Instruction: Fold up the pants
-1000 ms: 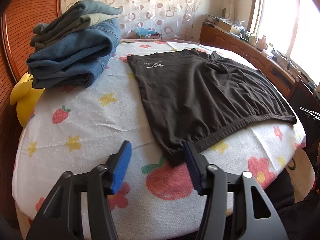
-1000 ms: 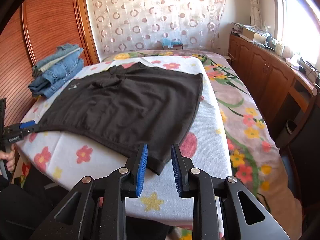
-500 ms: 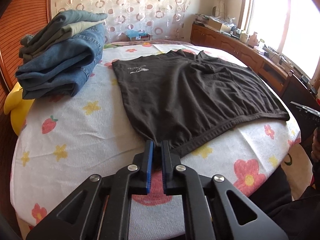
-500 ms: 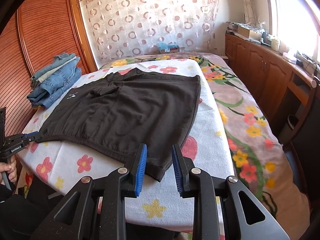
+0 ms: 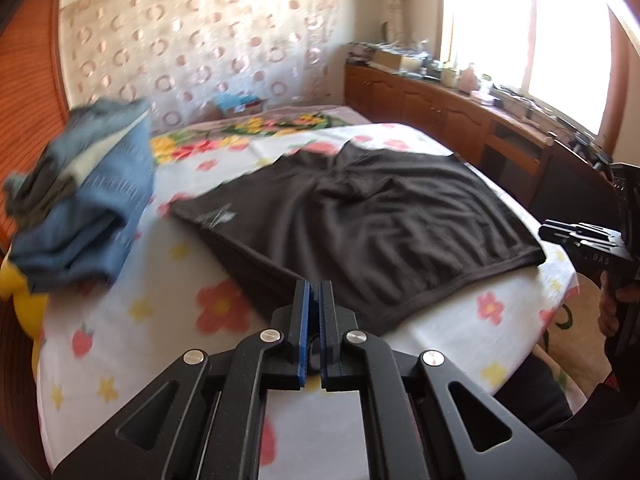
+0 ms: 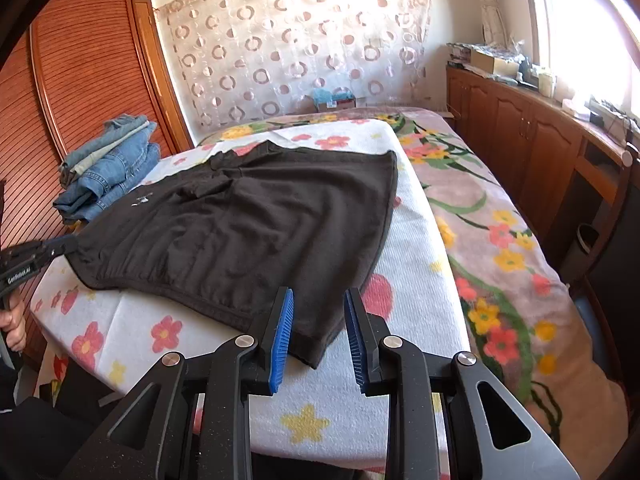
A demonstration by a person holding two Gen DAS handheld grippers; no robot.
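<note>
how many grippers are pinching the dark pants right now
1. The left gripper is shut on the near-left corner of the dark pants. The right gripper is open, its fingers straddling the near-right corner without pressing it.

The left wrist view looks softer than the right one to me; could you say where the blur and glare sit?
Left wrist view: motion blur smears the stack of folded blue jeans and the flowered white sheet; the bright window blows out. Right wrist view: sharp, the dark brown shorts crisp, window glare at the upper right.
</note>
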